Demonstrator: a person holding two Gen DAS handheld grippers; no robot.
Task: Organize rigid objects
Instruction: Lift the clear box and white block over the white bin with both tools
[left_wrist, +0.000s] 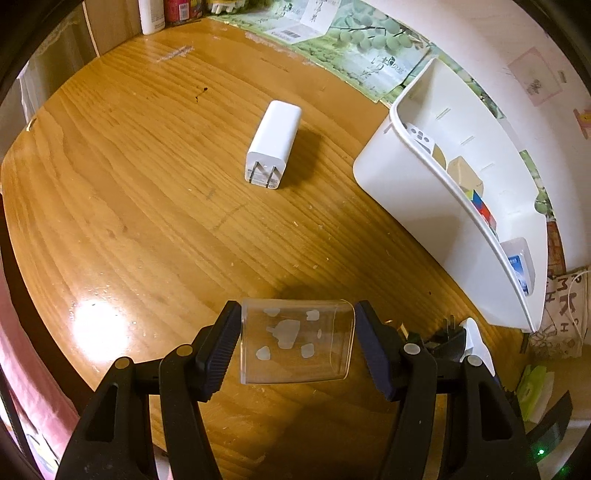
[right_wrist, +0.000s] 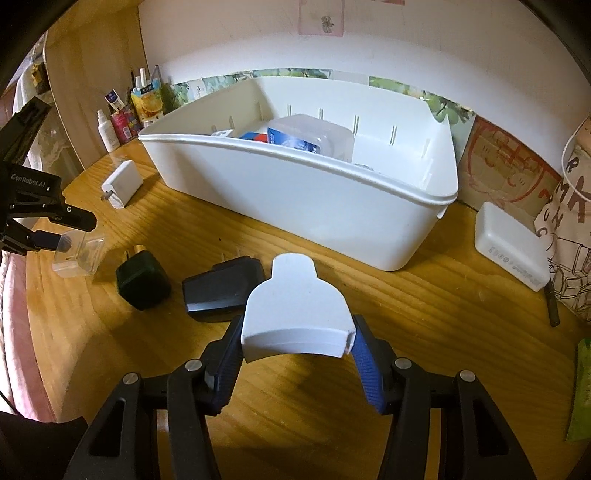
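My left gripper (left_wrist: 297, 341) is shut on a clear plastic block (left_wrist: 295, 339) with white shapes inside, held just above the wooden table (left_wrist: 147, 184). The same gripper (right_wrist: 62, 240) and clear block (right_wrist: 79, 254) show at the left of the right wrist view. My right gripper (right_wrist: 295, 339) is shut on a white bell-shaped plastic piece (right_wrist: 295, 314), held over the table in front of the white bin (right_wrist: 295, 199). A white charger (left_wrist: 272, 144) lies with prongs showing near the bin (left_wrist: 424, 192); it also appears as a white charger (right_wrist: 122, 182) left of the bin.
The bin holds several items, among them a clear box (right_wrist: 310, 136) and coloured cubes (left_wrist: 480, 206). A black plug cube (right_wrist: 142, 280) and a black adapter (right_wrist: 221, 288) lie on the table. A white box (right_wrist: 511, 247) sits right of the bin. Bottles (right_wrist: 107, 129) stand at the back.
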